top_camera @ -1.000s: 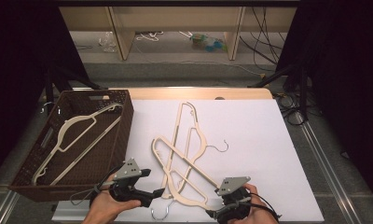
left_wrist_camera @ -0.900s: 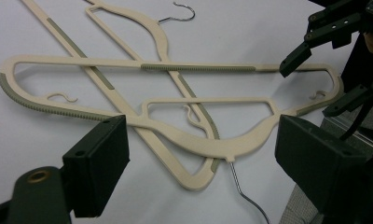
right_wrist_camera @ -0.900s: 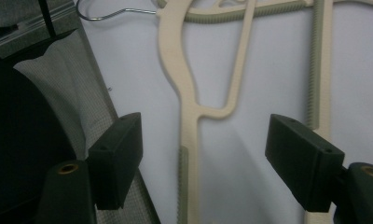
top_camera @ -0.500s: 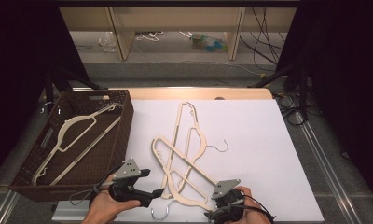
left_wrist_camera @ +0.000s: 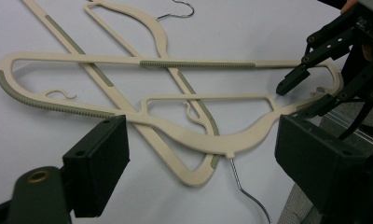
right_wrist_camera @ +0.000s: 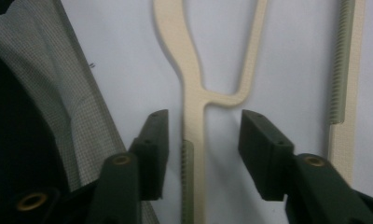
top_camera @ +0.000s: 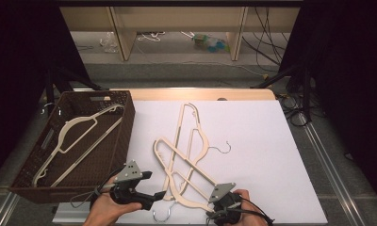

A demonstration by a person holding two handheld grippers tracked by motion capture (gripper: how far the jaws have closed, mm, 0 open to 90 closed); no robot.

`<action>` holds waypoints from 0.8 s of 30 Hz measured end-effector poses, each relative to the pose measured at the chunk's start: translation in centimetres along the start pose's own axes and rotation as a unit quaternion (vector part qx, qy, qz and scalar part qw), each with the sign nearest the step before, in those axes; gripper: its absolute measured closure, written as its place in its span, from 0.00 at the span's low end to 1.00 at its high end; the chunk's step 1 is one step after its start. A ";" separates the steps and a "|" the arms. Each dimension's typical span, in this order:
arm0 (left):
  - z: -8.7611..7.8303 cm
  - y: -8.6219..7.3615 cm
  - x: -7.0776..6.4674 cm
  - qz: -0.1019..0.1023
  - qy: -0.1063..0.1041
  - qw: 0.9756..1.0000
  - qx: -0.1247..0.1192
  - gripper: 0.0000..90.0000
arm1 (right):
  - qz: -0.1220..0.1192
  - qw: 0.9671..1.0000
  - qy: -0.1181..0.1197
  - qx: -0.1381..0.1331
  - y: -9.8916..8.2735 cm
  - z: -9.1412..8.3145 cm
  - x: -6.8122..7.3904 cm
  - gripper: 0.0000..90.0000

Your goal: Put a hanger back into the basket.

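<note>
Two cream hangers lie crossed on the white sheet. The near hanger (top_camera: pixel 196 178) (left_wrist_camera: pixel 198 64) has grey ribbed strips, and its metal hook (top_camera: pixel 161 215) points at the front edge. The far hanger (top_camera: pixel 179 127) (left_wrist_camera: pixel 153 25) runs away from me. My right gripper (top_camera: pixel 215 207) (left_wrist_camera: pixel 302 95) (right_wrist_camera: pixel 203 135) straddles the near hanger's end arm (right_wrist_camera: pixel 194 116). Its jaws have just been closing, with a gap still on each side of the arm. My left gripper (top_camera: pixel 154 185) (left_wrist_camera: pixel 201 140) stands open above the hanger's neck, holding nothing.
A brown wicker basket (top_camera: pixel 125 136) at the left holds another cream hanger (top_camera: pixel 78 123). The sheet's front edge (top_camera: pixel 186 221) is just under both hands, with grey woven cloth (right_wrist_camera: pixel 58 79) beyond it. A wooden shelf (top_camera: pixel 177 19) and cables lie past the table.
My right gripper has shifted a little to the left, over the near hanger's end. The left gripper and the hangers have stayed put.
</note>
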State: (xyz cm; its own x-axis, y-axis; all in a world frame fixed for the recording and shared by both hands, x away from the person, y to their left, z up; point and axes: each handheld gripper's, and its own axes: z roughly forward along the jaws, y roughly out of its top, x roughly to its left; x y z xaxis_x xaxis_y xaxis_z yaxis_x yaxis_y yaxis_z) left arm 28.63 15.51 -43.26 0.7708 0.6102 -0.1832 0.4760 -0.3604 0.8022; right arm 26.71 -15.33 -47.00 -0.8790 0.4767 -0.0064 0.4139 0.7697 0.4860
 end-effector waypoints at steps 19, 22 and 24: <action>0.2 -0.1 0.1 0.000 -0.007 1.000 0.006 0.20 | 0.004 1.000 0.010 0.021 -0.4 -0.5 -0.3 0.84; 0.2 -0.2 0.1 -0.001 -0.004 1.000 0.004 0.20 | -0.008 1.000 0.007 0.024 -0.3 -0.6 -0.2 0.88; 0.3 -0.2 0.1 0.000 -0.007 1.000 0.004 0.20 | -0.005 1.000 0.007 0.029 -0.3 -0.6 -0.1 0.88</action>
State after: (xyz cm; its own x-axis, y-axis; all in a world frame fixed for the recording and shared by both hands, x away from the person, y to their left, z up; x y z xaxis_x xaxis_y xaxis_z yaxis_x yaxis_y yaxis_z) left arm 28.73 15.46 -43.59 0.7767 0.6001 -0.1917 0.4796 -0.3660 0.7975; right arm 26.52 -15.85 -46.60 -0.8867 0.4623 0.0016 0.4170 0.7983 0.4346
